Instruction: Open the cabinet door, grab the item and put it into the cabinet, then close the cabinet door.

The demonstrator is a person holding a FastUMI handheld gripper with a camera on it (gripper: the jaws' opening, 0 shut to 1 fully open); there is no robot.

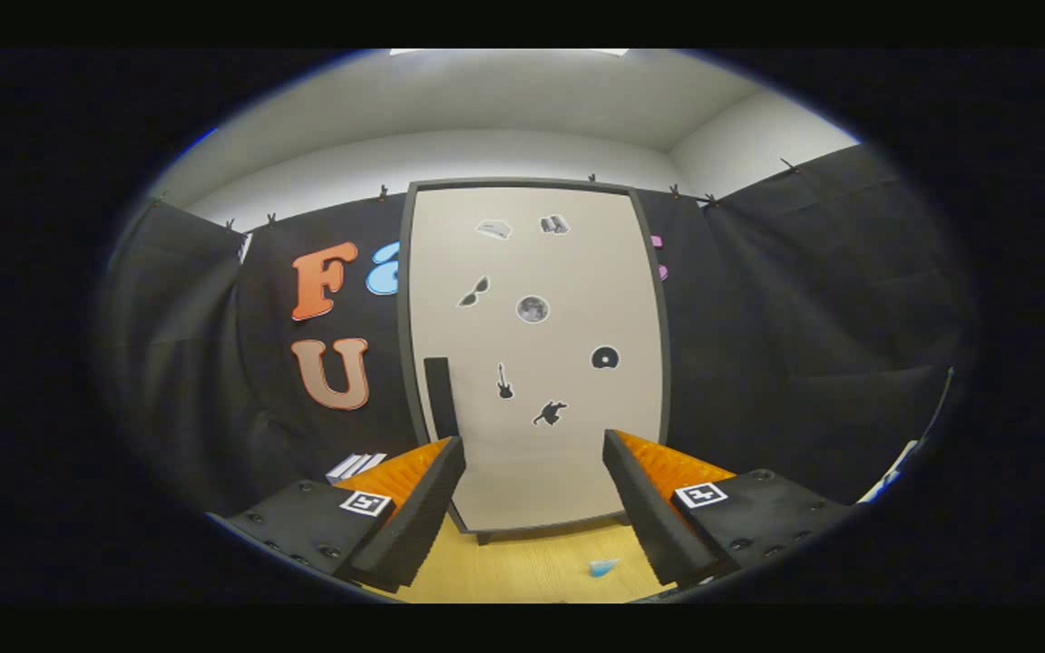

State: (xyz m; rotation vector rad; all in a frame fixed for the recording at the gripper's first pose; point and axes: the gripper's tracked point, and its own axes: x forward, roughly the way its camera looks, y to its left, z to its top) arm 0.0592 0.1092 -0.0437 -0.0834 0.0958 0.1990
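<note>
Gripper view: the gripper [533,472] was spread wide, w/ nothing between its fingers, both hanging in the air in front of the cabinet. Left finger [414,508] and right finger [649,508] each had a black ribbed pad on the inner face, orange behind it, and a black-and-white square marker on the black body further back. Cabinet door [536,363] stood straight ahead, beyond the fingertips, closed as far as could be seen: a pale panel in a dark grey frame, upright, seen face-on. Its handle [440,396], a dark vertical bar, sat near the door's left edge, low down, just above and beyond the left fingertip, not touching it. Several small stickers were scattered over the door front, incl. a pair of sunglasses, a round grey disc, a black disc, a guitar and a dark animal shape; two more sat near the top, too small to make out. The cabinet stood on a light wood surface [522,571], w/ short dark feet visible under its bottom edge. The item [603,567], a small light-blue thing, lay on the surface below and between the fingers, nearer the right one, apart from both and from the cabinet; its shape was too small to tell. A stack of white flat things [355,466] lay left of the cabinet, behind the left finger.
</note>
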